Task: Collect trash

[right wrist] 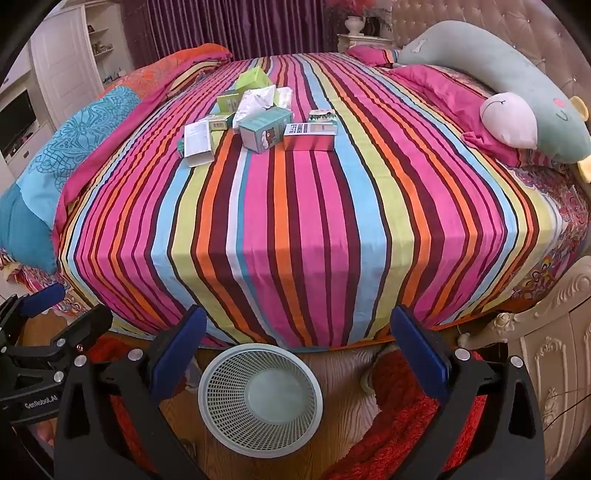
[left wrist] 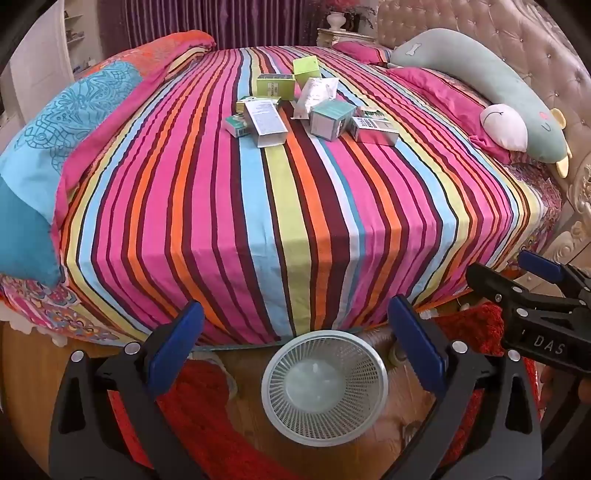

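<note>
One big bed (left wrist: pixel 295 221) filling most of both views, covered by striped sheet (right wrist: pixel 314 221) in pink, orange, blue, green, maroon. Folded quilt (left wrist: pixel 55 147) in blue, pink and orange along left edge of bed. Tufted headboard (left wrist: pixel 498 44) at right. Long grey-green plush toy (left wrist: pixel 480 85) with white snout lying beside headboard, on pink pillows (left wrist: pixel 443 96). Purple curtains (left wrist: pixel 221 22) at far end, white vase (left wrist: pixel 337 18) on nightstand near them. Wooden floor (right wrist: pixel 351 369) below bed's near edge, red shaggy rug (right wrist: pixel 424 424) on it.

White mesh wastebasket (left wrist: pixel 325 384) upright on floor, just beside bed's near edge, nothing visible inside; same basket (right wrist: pixel 260 402) in right wrist view.

Trash piled in cluster of small boxes (left wrist: pixel 306 107) mid-bed toward far side, well apart from basket: teal box (left wrist: pixel 330 120), pink-and-white box (left wrist: pixel 376 129), white open-ended carton (left wrist: pixel 266 123), green boxes (left wrist: pixel 291 79) behind, crumpled white paper (left wrist: pixel 314 96) between them. Same cluster (right wrist: pixel 258 118) left of centre in right wrist view.

Left gripper (left wrist: pixel 295 350) tilted down over basket, jaws spread wide, released, nothing between blue pads (left wrist: pixel 173 350). Right gripper (right wrist: pixel 299 354) likewise tilted down above basket, jaws wide apart, gripping nothing. Each gripper seen at edge of other's view, side by side, not touching.
</note>
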